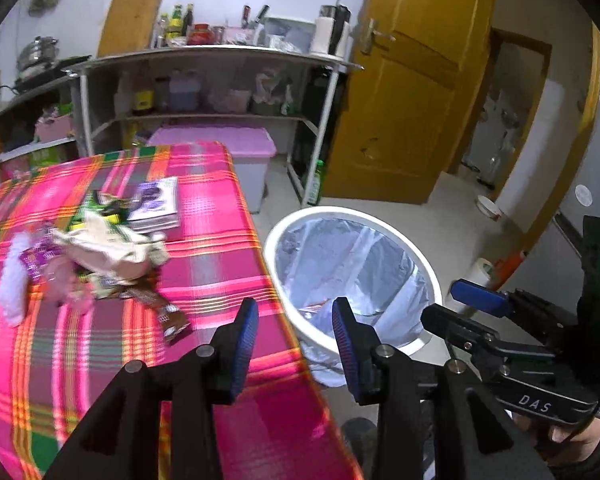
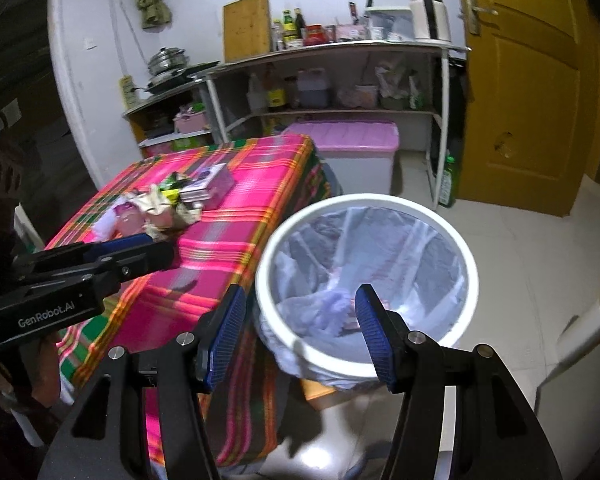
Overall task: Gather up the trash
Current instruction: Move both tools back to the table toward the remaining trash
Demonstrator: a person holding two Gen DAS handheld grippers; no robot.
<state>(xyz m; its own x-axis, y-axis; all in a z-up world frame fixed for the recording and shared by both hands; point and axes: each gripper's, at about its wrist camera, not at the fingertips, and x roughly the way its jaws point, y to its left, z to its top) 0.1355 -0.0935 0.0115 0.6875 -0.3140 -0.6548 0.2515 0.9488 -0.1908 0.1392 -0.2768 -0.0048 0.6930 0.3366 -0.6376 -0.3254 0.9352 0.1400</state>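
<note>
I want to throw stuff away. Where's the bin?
The round white plastic bin with a clear liner stands on the floor, right beside the pink plaid tablecloth's edge.

A woven plaid cloth (image 1: 220, 272) is covering the bench, looking matt. The white bin (image 2: 470, 264) is showing smooth plastic, lined with a thin glossy film bag (image 2: 380, 248). Crumpled paper and shiny foil wrappers (image 1: 104, 252) are lying there. The hand-held gripper pads (image 1: 246, 344) are looking ribbed blue.

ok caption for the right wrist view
Open right tongs above the lined white bin, wrappers on the plaid table.
</note>
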